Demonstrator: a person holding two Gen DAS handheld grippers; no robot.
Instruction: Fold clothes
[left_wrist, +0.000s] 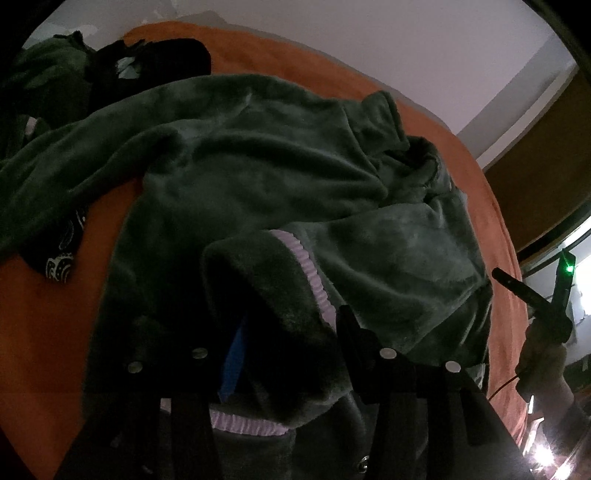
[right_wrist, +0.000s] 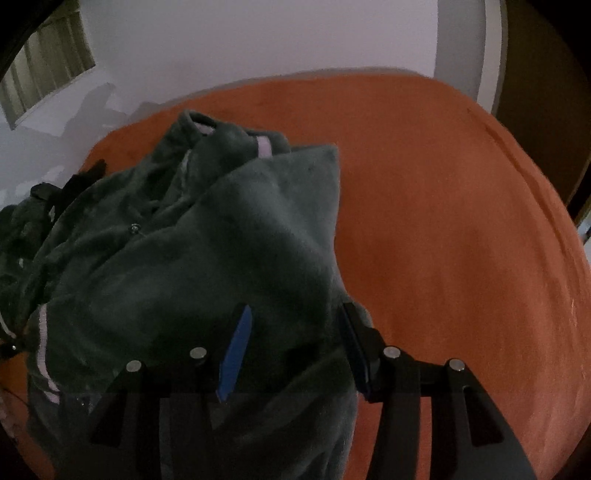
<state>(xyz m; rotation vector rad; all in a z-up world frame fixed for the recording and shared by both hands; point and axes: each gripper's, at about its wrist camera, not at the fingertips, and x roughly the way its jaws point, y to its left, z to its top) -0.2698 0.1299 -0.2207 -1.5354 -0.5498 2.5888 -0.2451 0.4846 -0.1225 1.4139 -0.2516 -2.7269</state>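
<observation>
A dark green fleece jacket (left_wrist: 258, 166) with lavender trim lies spread on the orange bed (left_wrist: 48, 332). One sleeve is folded across its body, and the sleeve cuff (left_wrist: 266, 280) sits between the fingers of my left gripper (left_wrist: 291, 332), which stand wide apart. In the right wrist view the same jacket (right_wrist: 207, 240) lies bunched, collar at the far end. My right gripper (right_wrist: 295, 332) is open over its near right edge. It also shows in the left wrist view as the right gripper (left_wrist: 535, 291), held in a hand beyond the jacket's right side.
More clothes are heaped at the far left: a black garment (left_wrist: 162, 62), another green one (left_wrist: 48, 70), and a black patterned cloth (left_wrist: 59, 254) under the jacket's other sleeve. The orange bed (right_wrist: 461, 221) stretches bare to the right. A white wall (right_wrist: 258, 44) stands behind.
</observation>
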